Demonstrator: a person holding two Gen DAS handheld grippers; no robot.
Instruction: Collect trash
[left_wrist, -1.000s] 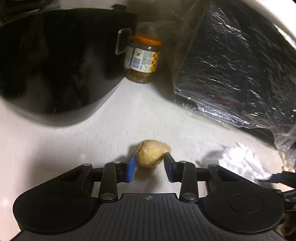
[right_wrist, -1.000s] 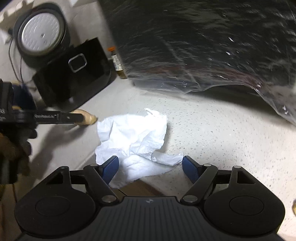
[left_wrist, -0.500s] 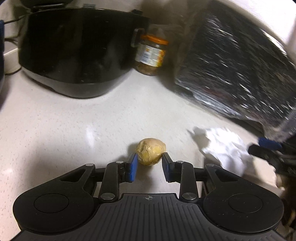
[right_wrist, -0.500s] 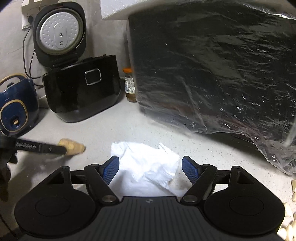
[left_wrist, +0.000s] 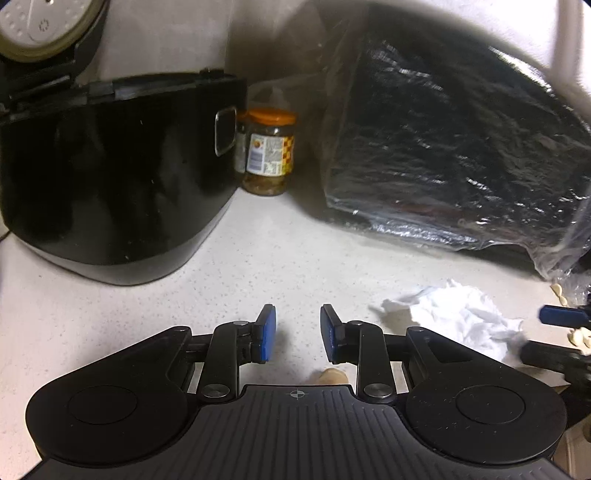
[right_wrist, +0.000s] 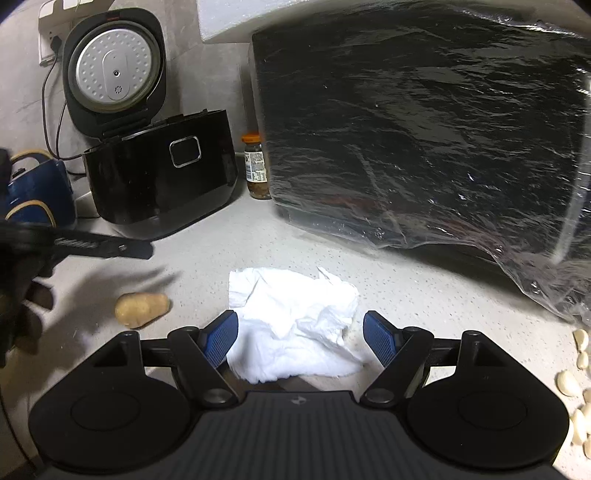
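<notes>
A crumpled white tissue (right_wrist: 291, 325) lies on the speckled counter (right_wrist: 424, 295). My right gripper (right_wrist: 300, 321) hangs open just above its near part, and the pads do not press it. A small potato (right_wrist: 142, 304) rests on the counter left of the tissue. My left gripper (left_wrist: 297, 314) is above the potato with its jaws closing on nothing. Only the potato's tip (left_wrist: 332, 376) shows under that gripper's body. In the left wrist view the tissue (left_wrist: 461, 321) is at the right.
A black rice cooker (right_wrist: 159, 184) with its lid up stands at the back left, a blue appliance (right_wrist: 37, 195) beside it. An orange-lidded jar (right_wrist: 256, 166) sits in the corner. A big black plastic-wrapped box (right_wrist: 424, 129) fills the right. Several garlic cloves (right_wrist: 580, 369) lie far right.
My left gripper has lifted and pulled back, and the potato that sat between its jaws now lies free on the counter below it. Its jaws have narrowed. My right gripper has risen above the tissue.
</notes>
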